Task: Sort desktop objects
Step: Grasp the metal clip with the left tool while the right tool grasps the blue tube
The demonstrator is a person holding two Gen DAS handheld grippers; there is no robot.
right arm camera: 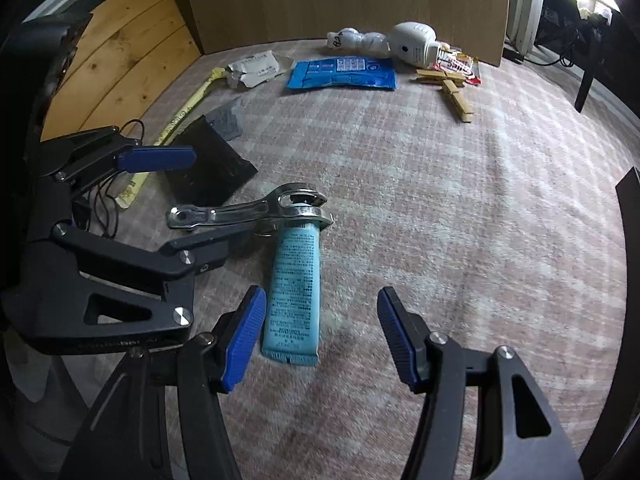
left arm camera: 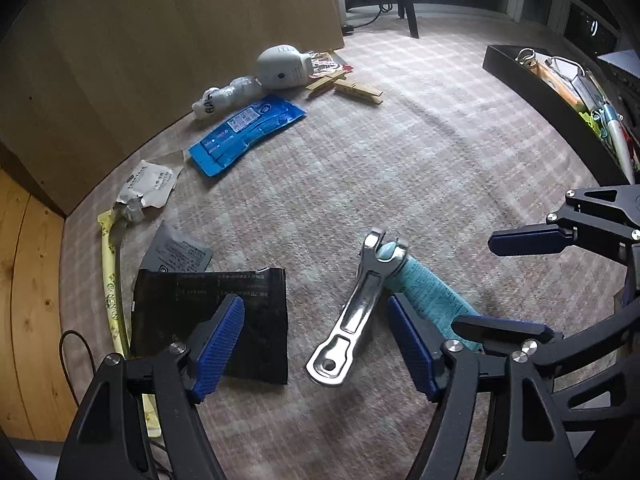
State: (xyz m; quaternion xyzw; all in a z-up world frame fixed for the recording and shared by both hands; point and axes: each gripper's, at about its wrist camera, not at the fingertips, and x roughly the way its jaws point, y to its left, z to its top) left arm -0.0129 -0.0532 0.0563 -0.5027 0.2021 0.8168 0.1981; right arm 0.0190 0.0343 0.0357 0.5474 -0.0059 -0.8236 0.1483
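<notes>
A shiny metal tool (left arm camera: 352,312) lies on the checked cloth, its forked head at the cap of a pale blue tube (left arm camera: 428,292). My left gripper (left arm camera: 316,340) is open, its blue pads (left arm camera: 224,344) on either side of the tool's handle without touching it. In the right wrist view the tube (right arm camera: 294,292) lies between the fingers of my open right gripper (right arm camera: 320,336), closer to the left pad (right arm camera: 244,340) and not pressed. The tool (right arm camera: 240,210) points left toward the left gripper (right arm camera: 180,204). The right gripper (left arm camera: 516,284) stands at the tube's lower end.
A black sachet (left arm camera: 212,320), grey sachet (left arm camera: 176,252), long yellow packet (left arm camera: 112,288) and torn white packet (left arm camera: 148,188) lie at the left. Farther back are a blue packet (left arm camera: 248,132), a white device (left arm camera: 280,66) and wooden clothespins (left arm camera: 352,88). A black tray (left arm camera: 532,88) holds pens at the right.
</notes>
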